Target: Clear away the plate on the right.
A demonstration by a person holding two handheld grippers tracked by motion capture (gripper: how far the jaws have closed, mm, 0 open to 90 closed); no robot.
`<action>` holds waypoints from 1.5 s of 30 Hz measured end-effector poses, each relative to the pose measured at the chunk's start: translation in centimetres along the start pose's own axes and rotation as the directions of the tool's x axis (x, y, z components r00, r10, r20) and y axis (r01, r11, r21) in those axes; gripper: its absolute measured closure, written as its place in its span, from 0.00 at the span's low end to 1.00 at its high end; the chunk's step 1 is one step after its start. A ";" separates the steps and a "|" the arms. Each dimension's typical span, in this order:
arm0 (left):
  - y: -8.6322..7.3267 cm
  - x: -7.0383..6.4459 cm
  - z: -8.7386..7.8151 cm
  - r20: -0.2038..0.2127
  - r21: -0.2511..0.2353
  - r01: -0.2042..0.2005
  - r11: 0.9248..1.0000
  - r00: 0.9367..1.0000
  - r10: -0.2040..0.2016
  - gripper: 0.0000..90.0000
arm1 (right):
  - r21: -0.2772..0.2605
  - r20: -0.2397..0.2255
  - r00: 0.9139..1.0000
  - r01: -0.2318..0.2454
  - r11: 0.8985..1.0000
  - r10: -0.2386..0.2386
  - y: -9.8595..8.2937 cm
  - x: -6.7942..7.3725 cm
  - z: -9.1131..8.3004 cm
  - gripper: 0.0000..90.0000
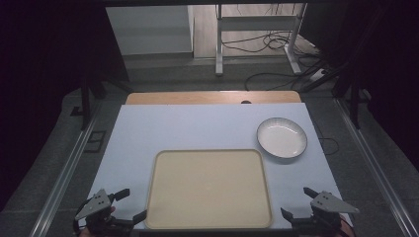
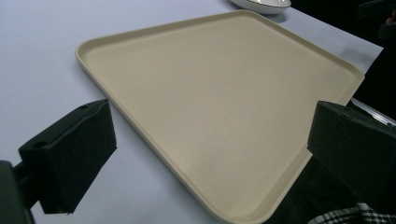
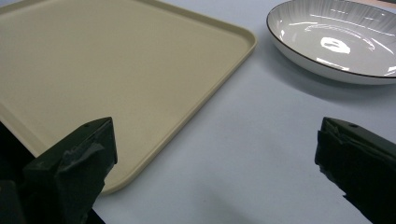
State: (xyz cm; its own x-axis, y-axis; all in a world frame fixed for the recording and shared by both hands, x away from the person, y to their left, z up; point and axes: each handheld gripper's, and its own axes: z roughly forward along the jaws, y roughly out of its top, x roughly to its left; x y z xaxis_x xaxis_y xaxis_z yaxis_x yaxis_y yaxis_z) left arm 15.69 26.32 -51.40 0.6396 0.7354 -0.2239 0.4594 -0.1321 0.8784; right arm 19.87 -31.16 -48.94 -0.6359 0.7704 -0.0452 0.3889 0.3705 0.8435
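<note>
The bench (image 1: 148, 128), covered in a pale blue sheet, carries everything well inside its edges, which leaves bare surface on all sides for the person to work from the near end. The largest thing on it is a beige tray (image 1: 163, 197), lying flat and square to the near edge, midway between the two hands; that central spot looks chosen so either side can reach it, and its low raised rim gives a lip to pinch. Beyond its far right corner, near but apart from it, a shallow white plate (image 1: 281, 137) with a dark rim sits upright and empty, on the side the right hand would serve. The left gripper (image 1: 132, 205) waits just off the tray's near left corner, jaws spread wide with nothing between them. The right gripper (image 1: 298, 201) mirrors it at the near right corner, equally wide and empty, aimed between tray and plate.
</note>
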 end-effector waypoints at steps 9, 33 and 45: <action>0.0 0.0 0.0 0.001 -0.008 0.004 1.000 1.000 -0.004 0.01 | 0.009 0.000 1.000 0.010 1.000 -0.010 0.1 0.1 0.1 0.00; -0.1 0.1 0.0 0.015 -0.021 0.013 1.000 1.000 -0.013 0.00 | 0.014 -0.010 1.000 0.027 1.000 -0.027 0.9 0.2 1.2 0.00; -0.1 0.1 0.0 0.011 -0.021 0.011 1.000 1.000 -0.011 0.00 | 0.003 -0.007 0.999 0.034 0.999 -0.034 1.5 0.0 2.1 0.00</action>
State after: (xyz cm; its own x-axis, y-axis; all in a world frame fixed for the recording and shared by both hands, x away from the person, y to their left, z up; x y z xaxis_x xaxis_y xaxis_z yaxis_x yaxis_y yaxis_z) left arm 15.71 26.39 -51.50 0.6413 0.7294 -0.2384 0.4538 -0.1099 0.8843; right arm 21.88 -29.50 -48.82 -0.6530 0.7541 -0.0699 0.3696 0.3979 0.8397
